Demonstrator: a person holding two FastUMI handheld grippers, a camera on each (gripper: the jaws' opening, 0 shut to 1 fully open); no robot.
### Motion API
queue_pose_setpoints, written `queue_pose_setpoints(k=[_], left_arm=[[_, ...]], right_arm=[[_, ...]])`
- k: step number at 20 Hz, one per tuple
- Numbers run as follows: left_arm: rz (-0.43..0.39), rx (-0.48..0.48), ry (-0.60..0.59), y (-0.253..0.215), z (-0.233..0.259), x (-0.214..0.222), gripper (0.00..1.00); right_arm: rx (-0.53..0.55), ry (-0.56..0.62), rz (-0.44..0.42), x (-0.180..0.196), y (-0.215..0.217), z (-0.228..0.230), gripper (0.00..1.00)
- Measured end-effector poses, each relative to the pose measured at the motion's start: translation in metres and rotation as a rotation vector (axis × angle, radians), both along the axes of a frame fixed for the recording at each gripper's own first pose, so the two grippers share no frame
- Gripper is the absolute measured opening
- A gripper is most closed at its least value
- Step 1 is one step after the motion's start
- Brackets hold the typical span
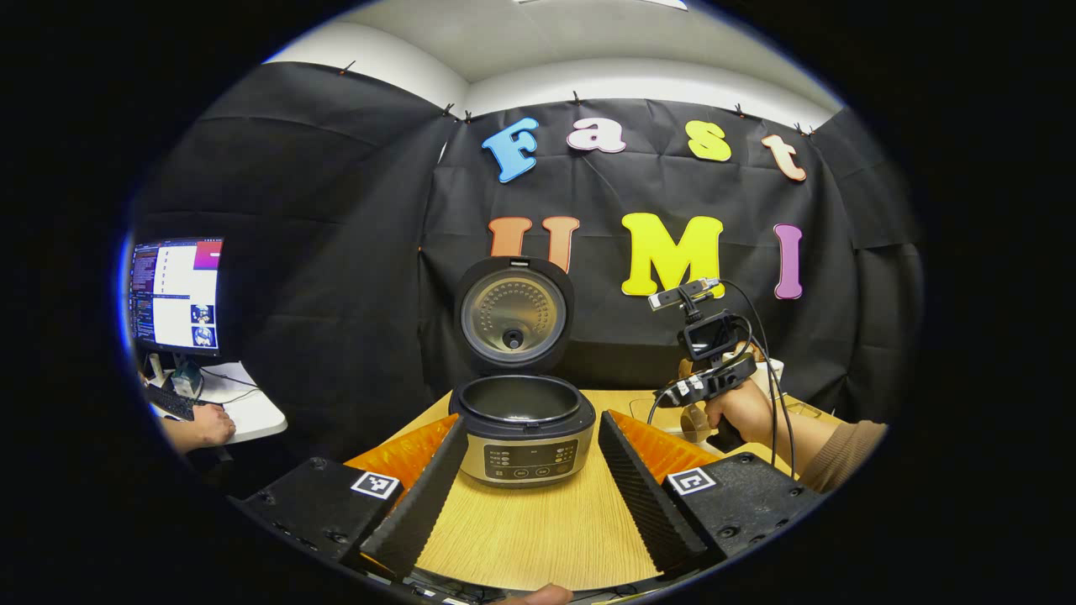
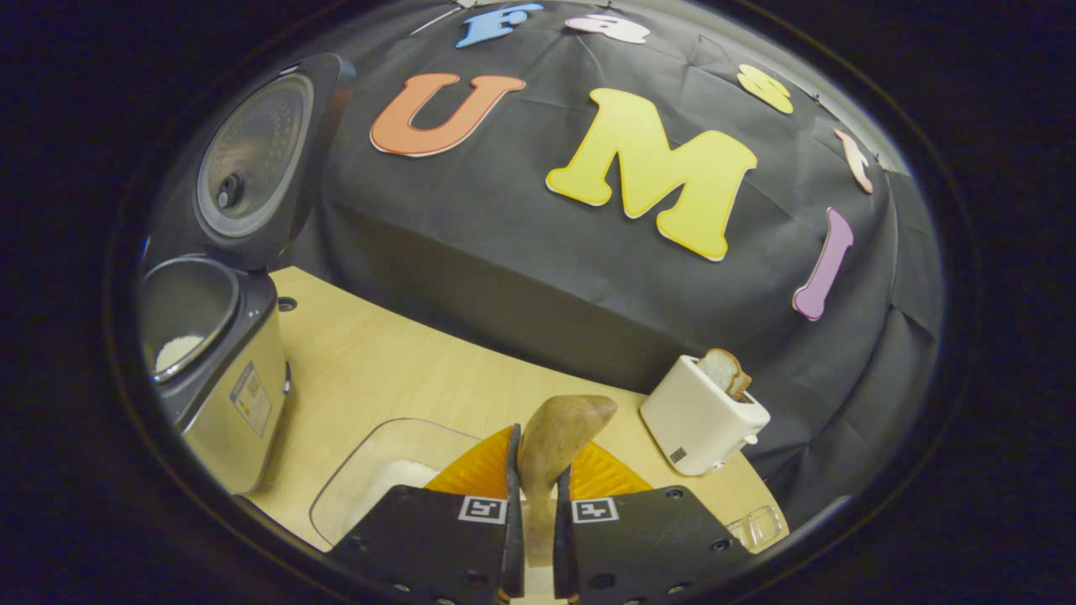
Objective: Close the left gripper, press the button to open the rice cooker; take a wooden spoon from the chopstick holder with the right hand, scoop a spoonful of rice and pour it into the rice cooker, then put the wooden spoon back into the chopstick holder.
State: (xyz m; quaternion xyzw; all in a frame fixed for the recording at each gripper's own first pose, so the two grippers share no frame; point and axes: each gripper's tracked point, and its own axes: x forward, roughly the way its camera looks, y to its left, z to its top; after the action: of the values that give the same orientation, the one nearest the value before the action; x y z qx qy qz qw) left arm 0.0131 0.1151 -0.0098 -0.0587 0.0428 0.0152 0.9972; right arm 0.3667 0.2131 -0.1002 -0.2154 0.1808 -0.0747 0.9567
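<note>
While the rice cooker point(image 1: 523, 420) stands open, the left gripper point(image 1: 530, 470) faces it with fingers spread. Right of the cooker, the right gripper point(image 2: 538, 512) pinches the wooden spoon point(image 2: 559, 437) above the rice container point(image 2: 370, 479).

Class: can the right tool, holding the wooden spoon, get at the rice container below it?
Probably yes. The right tool is shut on the wooden spoon, and the clear rice container lies open-topped just beneath, nothing between.
</note>
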Motion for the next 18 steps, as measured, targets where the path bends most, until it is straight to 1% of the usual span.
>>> queue_pose_setpoints(k=[6, 8, 10, 14, 16, 18], left_arm=[[-0.016, 0.002, 0.004, -0.003, -0.002, 0.0, 1.0], [-0.022, -0.003, 0.002, -0.004, -0.001, 0.0, 1.0], [-0.025, -0.013, 0.003, -0.002, -0.002, 0.0, 1.0], [-0.013, -0.034, 0.005, 0.005, -0.003, 0.001, 1.0], [-0.014, -0.046, 0.01, 0.005, -0.005, 0.002, 0.99], [-0.022, -0.048, 0.015, 0.003, -0.006, 0.003, 0.96]], right_arm=[[0.007, 0.009, -0.052, 0.009, -0.001, -0.013, 0.13], [0.033, 0.011, -0.062, 0.01, 0.006, -0.016, 0.14], [0.11, 0.036, -0.05, 0.011, 0.02, -0.023, 0.14], [0.245, 0.043, -0.041, 0.006, 0.046, -0.02, 0.13], [0.329, 0.066, -0.059, -0.002, 0.053, -0.022, 0.13], [0.388, 0.085, -0.087, -0.008, 0.053, -0.021, 0.13]])
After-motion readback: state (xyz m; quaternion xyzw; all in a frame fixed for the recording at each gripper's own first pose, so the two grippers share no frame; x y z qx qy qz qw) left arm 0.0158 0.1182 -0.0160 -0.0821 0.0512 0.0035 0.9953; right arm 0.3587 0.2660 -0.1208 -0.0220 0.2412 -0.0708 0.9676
